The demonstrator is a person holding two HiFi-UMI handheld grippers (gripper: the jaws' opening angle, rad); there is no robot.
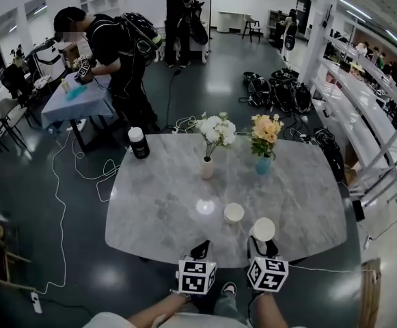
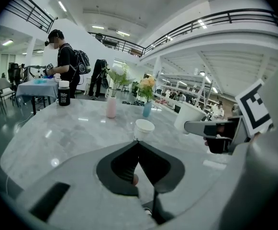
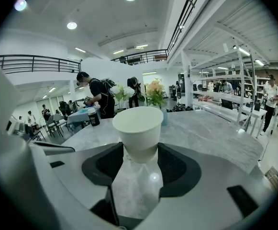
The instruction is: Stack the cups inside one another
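Two white paper cups are in play on the grey marble table. One cup stands upright and free on the table near the front edge. The other cup is upright between the jaws of my right gripper, which is shut on its lower body and holds it just right of the free cup. My left gripper hangs at the table's front edge, jaws shut with nothing between them, a little short and left of the free cup.
A pale vase of white flowers and a blue vase of orange flowers stand mid-table beyond the cups. A black bottle stands at the far left corner. A person works at another table behind; cables lie on the floor.
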